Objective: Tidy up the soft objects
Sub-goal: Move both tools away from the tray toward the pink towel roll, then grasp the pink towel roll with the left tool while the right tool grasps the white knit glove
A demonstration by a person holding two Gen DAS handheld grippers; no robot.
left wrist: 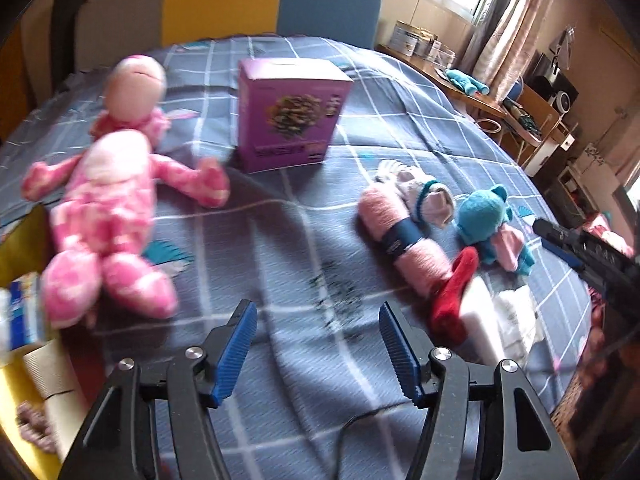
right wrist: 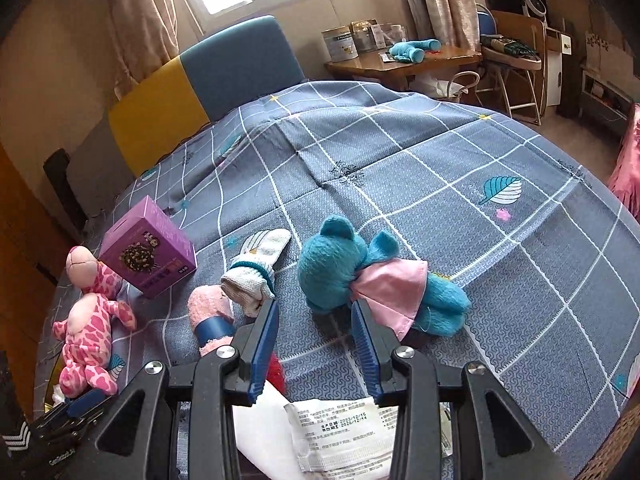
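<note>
A pink spotted plush lies at the left of the bed; it also shows in the right wrist view. A rolled pink towel with a blue band, a white sock bundle, a red sock and a teal plush in a pink dress lie to the right. My left gripper is open and empty above the bedspread. My right gripper is open and empty just in front of the teal plush.
A purple box stands on the grey checked bedspread. White packets lie under my right gripper. A yellow and blue headboard is behind. A cluttered wooden desk stands beside the bed.
</note>
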